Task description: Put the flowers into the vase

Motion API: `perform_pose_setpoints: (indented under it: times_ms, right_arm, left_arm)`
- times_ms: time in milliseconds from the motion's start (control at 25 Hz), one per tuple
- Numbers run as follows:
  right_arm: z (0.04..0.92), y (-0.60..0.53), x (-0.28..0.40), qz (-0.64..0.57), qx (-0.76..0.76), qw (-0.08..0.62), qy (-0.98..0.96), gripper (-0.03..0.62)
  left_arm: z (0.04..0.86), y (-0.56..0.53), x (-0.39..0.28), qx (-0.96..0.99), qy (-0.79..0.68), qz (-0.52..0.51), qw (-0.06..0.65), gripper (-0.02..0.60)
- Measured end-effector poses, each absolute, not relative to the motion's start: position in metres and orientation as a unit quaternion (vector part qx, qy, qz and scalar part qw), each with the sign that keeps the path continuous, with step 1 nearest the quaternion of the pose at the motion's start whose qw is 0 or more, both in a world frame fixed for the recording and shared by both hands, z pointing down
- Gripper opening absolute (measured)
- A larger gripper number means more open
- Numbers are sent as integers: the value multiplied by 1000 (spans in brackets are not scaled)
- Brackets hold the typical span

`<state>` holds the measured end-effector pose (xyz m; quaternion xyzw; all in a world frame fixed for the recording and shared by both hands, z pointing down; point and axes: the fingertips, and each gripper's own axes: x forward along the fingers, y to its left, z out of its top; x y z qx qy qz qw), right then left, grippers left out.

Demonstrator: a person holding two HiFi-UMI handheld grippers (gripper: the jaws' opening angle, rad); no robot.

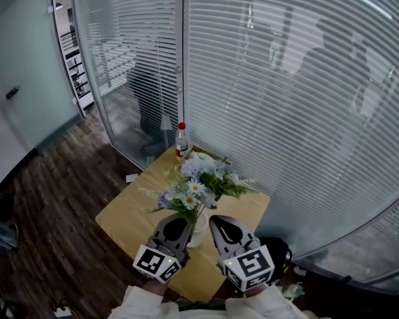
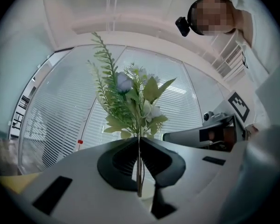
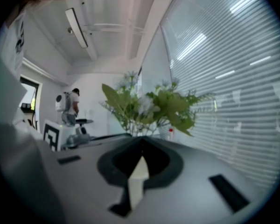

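The dark wood floor [image 1: 53, 205] is on the left. Next to it stands a small yellow tabletop [image 1: 123, 214].

The left claw [image 1: 178, 226] is at the near side of the tabletop. Its own view shows its two jaws pressed together on the thin green stems [image 2: 139, 171]. The leaves and a pale blue bloom stick up above the jaws.

The flowers [image 1: 196, 181] are in the middle of the tabletop. They are white and light blue with lots of green leaves. Their stems go down to the white vase [image 1: 201, 231]. The vase stands between the two claws, just beside each one. I cannot tell how far the stems go into it.

Behind the flowers, at the far edge of the tabletop, is a clear bottle [image 1: 181, 141] with a red cap.

The right claw [image 1: 223, 226] is on the right of the vase. Its own view shows its jaws closed, tips touching. The flowers rise just past the tips, and I cannot see a stem pinched there.

A glass wall with white blinds [image 1: 306, 98] curves round behind and to the right.
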<state>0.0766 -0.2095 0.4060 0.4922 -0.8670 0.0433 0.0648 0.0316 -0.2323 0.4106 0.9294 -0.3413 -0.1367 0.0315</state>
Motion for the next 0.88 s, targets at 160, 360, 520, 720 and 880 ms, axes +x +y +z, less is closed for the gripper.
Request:
perform_pose_setpoints:
  times_ms: [160,360,520,720,880]
  right_arm:
    - [411,-212,74,49,489,70,-868,12]
    - [417,-212,72,57,485,75,-870,12]
    - [422,-212,72,62,483,77,-870,12]
    - [425,-211,75,66,486,79,-868,12]
    - [429,-208,79,70,489,79,-866,12]
  left_arm:
    - [417,-233,30,930,-343,-129,30,14]
    - [425,-234,30,929,-347,-120,38,15]
    - [435,-238,32,927,-359,-99,47,17]
    - [445,-241,31,923,-373,-80,57,25]
    - [451,-239,31,921,-376,-72,65,35]
